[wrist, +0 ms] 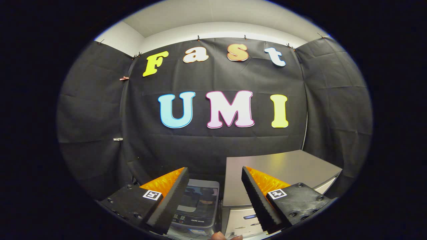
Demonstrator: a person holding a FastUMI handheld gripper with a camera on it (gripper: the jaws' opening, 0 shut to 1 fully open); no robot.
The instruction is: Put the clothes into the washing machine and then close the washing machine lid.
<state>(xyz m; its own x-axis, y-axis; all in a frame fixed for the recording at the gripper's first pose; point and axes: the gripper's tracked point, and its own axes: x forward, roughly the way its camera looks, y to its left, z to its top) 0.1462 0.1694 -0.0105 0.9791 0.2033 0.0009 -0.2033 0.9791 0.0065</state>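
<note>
Hovering above the washer [197, 203], the gripper [213, 196] is held with fingers apart and nothing between them.

In the gripper view, the washer is seen low between and just beyond the fingers, with a glass lid that appears closed; beside it stands a grey cabinet [277, 170]. No clothes can be made out, and a fingertip [218, 236] is noted at the bottom. Risk is judged as follows: if the lid is not raised first, loading would be blocked, and a finger could strike the cabinet edge.
</note>
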